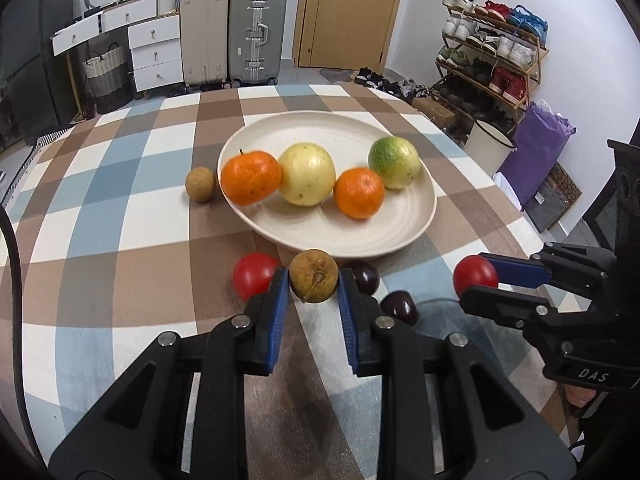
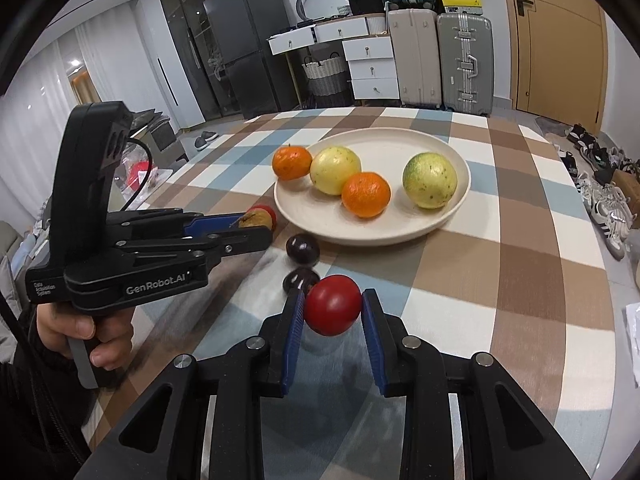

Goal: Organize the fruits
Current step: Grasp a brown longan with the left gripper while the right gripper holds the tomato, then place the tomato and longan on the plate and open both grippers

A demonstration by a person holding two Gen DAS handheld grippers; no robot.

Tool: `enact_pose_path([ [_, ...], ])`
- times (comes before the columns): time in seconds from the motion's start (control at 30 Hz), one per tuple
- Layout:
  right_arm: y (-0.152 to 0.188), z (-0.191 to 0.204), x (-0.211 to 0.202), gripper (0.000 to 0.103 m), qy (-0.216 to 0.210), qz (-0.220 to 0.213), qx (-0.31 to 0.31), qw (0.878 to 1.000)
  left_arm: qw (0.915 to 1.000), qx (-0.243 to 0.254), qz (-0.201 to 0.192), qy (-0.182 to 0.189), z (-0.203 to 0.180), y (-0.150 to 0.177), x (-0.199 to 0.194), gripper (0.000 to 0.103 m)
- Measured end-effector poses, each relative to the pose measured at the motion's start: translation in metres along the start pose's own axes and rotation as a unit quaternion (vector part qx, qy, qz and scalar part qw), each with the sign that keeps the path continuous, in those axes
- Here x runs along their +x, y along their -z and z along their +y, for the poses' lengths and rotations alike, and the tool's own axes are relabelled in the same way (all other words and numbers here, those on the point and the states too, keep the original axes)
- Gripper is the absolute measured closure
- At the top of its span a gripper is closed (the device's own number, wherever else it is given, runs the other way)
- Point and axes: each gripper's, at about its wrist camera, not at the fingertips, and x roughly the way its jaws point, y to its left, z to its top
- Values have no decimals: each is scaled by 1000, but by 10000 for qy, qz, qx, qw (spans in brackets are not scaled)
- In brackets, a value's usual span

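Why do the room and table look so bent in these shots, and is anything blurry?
Both views come through a fisheye lens, so the checked tablecloth bows and dark corners ring each picture. In the left wrist view the red tomato beside the left gripper looks smeared, while the plate stays fairly sharp. In the right wrist view the table just under the right gripper is soft.
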Motion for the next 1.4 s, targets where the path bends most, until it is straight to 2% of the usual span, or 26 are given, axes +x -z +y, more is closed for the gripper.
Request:
enact_pose_path([
  [0.17,-21,-7,13,74,24,-164,115,9998,9999,35,-101,2,-2,-17,6,81],
  [0.43,-44,-24,40,73,262,-156,309,9991,9999,113,-25,-47,-3,-34,32,81],
  [1.07,-49,-33,46,73,490,-117,305,9983,9997,149,-30,-180,-2,-35,43,81],
  [1.2,-50,-30,42,65,506,-189,286,9981,9997,108,-52,-223,1,-34,39,80],
  [1.27,-50,-30,38,57,526,-231,294,9979,9997,73,-74,-207,4,-34,33,76],
  [1.3,-49,-29,36,55,519,-250,300,9979,9997,61,-102,-215,7,-33,29,65],
  [1.33,-49,-29,33,51,505,-276,321,9978,9995,61,-163,-253,9,-31,24,49],
  [1.37,-48,-29,31,45,482,-284,330,9979,9993,57,-227,-303,11,-30,18,41],
  [1.4,-48,-28,28,41,458,-293,340,9979,9988,53,-317,-372,14,-28,12,27],
])
